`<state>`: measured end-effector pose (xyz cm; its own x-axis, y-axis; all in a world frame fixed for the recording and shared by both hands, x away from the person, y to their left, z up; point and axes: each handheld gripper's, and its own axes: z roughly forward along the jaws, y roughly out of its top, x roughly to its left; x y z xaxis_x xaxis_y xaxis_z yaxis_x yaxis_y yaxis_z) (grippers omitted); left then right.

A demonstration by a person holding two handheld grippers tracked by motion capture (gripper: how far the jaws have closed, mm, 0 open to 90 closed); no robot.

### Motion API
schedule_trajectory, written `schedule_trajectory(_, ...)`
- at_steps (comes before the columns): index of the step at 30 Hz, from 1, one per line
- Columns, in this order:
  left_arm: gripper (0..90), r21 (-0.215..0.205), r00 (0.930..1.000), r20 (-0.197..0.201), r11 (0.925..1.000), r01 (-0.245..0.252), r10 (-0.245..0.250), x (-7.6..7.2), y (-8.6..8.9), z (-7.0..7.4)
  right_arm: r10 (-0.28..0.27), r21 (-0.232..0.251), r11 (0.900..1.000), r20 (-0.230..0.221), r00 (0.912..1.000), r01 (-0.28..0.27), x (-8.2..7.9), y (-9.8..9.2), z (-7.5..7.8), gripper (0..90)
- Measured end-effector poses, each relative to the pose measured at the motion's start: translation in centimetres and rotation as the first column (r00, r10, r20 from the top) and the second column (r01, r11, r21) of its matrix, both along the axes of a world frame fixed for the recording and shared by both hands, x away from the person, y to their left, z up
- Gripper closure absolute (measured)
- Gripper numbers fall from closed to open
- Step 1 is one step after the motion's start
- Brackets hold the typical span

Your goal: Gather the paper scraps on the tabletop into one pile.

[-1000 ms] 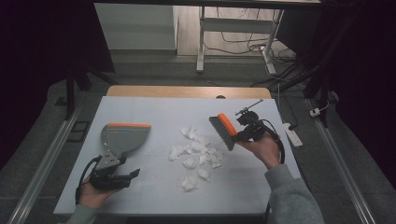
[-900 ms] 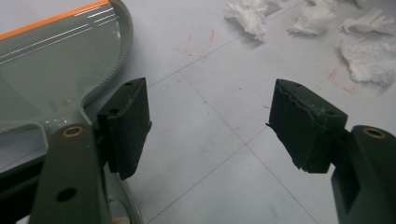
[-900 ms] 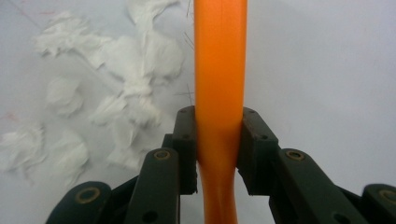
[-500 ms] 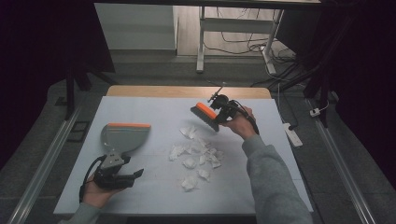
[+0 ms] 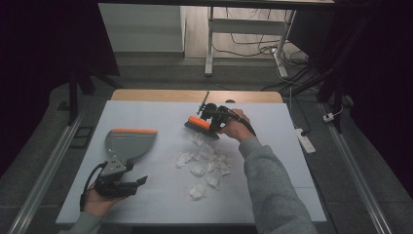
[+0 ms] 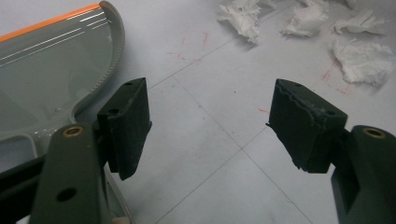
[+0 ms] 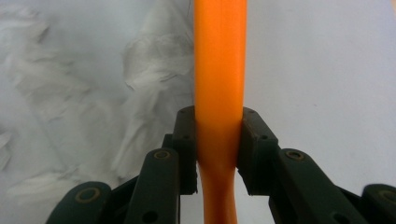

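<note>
My right gripper (image 5: 211, 119) is shut on the orange handle (image 7: 219, 56) of a small brush (image 5: 198, 124). The brush head sits low at the far edge of a pile of crumpled white paper scraps (image 5: 204, 160), which also lie just left of the handle (image 7: 149, 60). A grey dustpan (image 5: 127, 144) with an orange lip lies flat at the left. My left gripper (image 5: 135, 178) rests near its handle end, jaws open with nothing but bare table between them (image 6: 210, 100). The dustpan (image 6: 42, 74) lies beside its left jaw, and scraps (image 6: 359, 56) are ahead to the right.
The white table top (image 5: 292, 146) has a wooden strip along its far edge (image 5: 195, 95). A white power strip (image 5: 303, 139) lies on the floor off the right side. Metal rails run along both sides of the table.
My right hand carried the brush from the right side of the paper pile leftward and away, then lowered it at the pile's far edge. The left gripper and dustpan stayed put.
</note>
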<state>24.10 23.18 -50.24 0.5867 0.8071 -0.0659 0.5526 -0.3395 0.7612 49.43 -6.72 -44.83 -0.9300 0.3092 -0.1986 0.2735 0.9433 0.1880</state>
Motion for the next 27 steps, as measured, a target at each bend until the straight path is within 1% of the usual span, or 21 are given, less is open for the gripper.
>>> schedule_trajectory(1, 30.0, -0.003, 1.0000, -0.001, 1.0000, -0.001, 0.001, 0.0, 0.0, 0.0, 0.018, 0.000, 1.000, 0.005, 0.9998, -0.018, -0.3, 0.1, 0.0, 71.0)
schedule_trajectory(2, 30.0, -0.003, 1.0000, -0.002, 1.0000, 0.000, 0.000, 0.0, 0.0, 0.0, 0.023, -0.004, 1.000, -0.003, 0.9997, -0.023, -0.6, 0.2, 0.0, 71.0)
schedule_trajectory(3, 30.0, -0.004, 1.0000, -0.002, 1.0000, 0.000, 0.000, 0.0, 0.0, 0.0, 0.047, -0.012, 0.999, -0.006, 0.9989, -0.047, -0.9, 0.2, 0.0, 71.0)
schedule_trajectory(4, 30.0, -0.003, 1.0000, -0.002, 1.0000, 0.000, 0.000, 0.0, 0.0, 0.0, 0.058, -0.021, 0.998, -0.014, 0.9983, -0.058, -1.4, 0.2, 0.1, 71.0)
schedule_trajectory(6, 30.0, -0.001, 1.0000, -0.001, 1.0000, 0.000, 0.000, -0.1, 0.0, 0.0, 0.098, -0.023, 0.995, -0.034, 0.9946, -0.099, -2.1, 0.0, 0.2, 71.0)
schedule_trajectory(9, 30.0, -0.003, 1.0000, -0.003, 1.0000, 0.001, -0.001, -0.1, 0.0, 0.0, 0.131, -0.029, 0.991, -0.061, 0.9895, -0.132, -3.4, -0.5, 0.4, 71.0)
schedule_trajectory(11, 30.0, -0.005, 1.0000, -0.005, 1.0000, 0.002, -0.002, -0.1, 0.0, 0.0, 0.140, -0.006, 0.990, -0.072, 0.9876, -0.141, -4.1, -1.0, 0.6, 71.0)
schedule_trajectory(12, 30.0, -0.004, 1.0000, -0.005, 1.0000, 0.002, -0.002, -0.1, -0.1, 0.0, 0.132, 0.014, 0.991, -0.071, 0.9887, -0.131, -4.4, -1.3, 0.8, 71.0)
schedule_trajectory(14, 30.0, -0.003, 1.0000, -0.005, 1.0000, 0.002, -0.002, -0.1, -0.1, 0.0, 0.111, 0.063, 0.992, -0.039, 0.9930, -0.108, -4.7, -2.0, 1.4, 70.9)
schedule_trajectory(17, 30.0, -0.004, 1.0000, -0.004, 1.0000, -0.002, 0.002, -0.1, -0.1, 0.0, 0.059, 0.139, 0.989, -0.020, 0.9980, -0.056, -4.7, -3.1, 2.4, 70.9)
schedule_trajectory(20, 30.0, -0.003, 1.0000, -0.004, 1.0000, -0.005, 0.005, -0.1, -0.1, 0.0, 0.016, 0.167, 0.986, 0.011, 0.9998, -0.018, -4.8, -3.8, 3.2, 70.9)
schedule_trajectory(22, 30.0, -0.002, 1.0000, -0.003, 1.0000, -0.007, 0.007, -0.1, 0.0, 0.0, -0.013, 0.207, 0.978, 0.021, 0.9997, 0.008, -4.9, -4.2, 3.6, 70.9)
schedule_trajectory(23, 30.0, -0.002, 1.0000, -0.003, 1.0000, -0.008, 0.008, -0.1, 0.0, 0.0, -0.020, 0.219, 0.976, 0.032, 0.9993, 0.012, -5.0, -4.4, 3.9, 70.9)
schedule_trajectory(24, 30.0, -0.003, 1.0000, -0.003, 1.0000, -0.009, 0.009, -0.1, 0.0, 0.0, -0.046, 0.240, 0.970, 0.038, 0.9982, 0.035, -5.3, -4.4, 4.1, 70.9)
schedule_trajectory(25, 30.0, -0.004, 0.9999, -0.004, 0.9999, -0.010, 0.010, -0.1, 0.0, 0.0, -0.063, 0.258, 0.965, 0.056, 0.9964, 0.046, -5.5, -4.6, 4.4, 70.9)
schedule_trajectory(26, 30.0, -0.003, 0.9999, -0.004, 0.9999, -0.010, 0.010, 0.0, 0.0, 0.0, -0.068, 0.269, 0.962, 0.076, 0.9948, 0.045, -5.6, -4.8, 4.6, 70.9)
schedule_trajectory(27, 30.0, -0.002, 0.9999, -0.005, 0.9999, -0.010, 0.010, 0.0, 0.0, 0.0, -0.093, 0.293, 0.954, 0.078, 0.9926, 0.066, -5.9, -4.8, 4.8, 70.9)
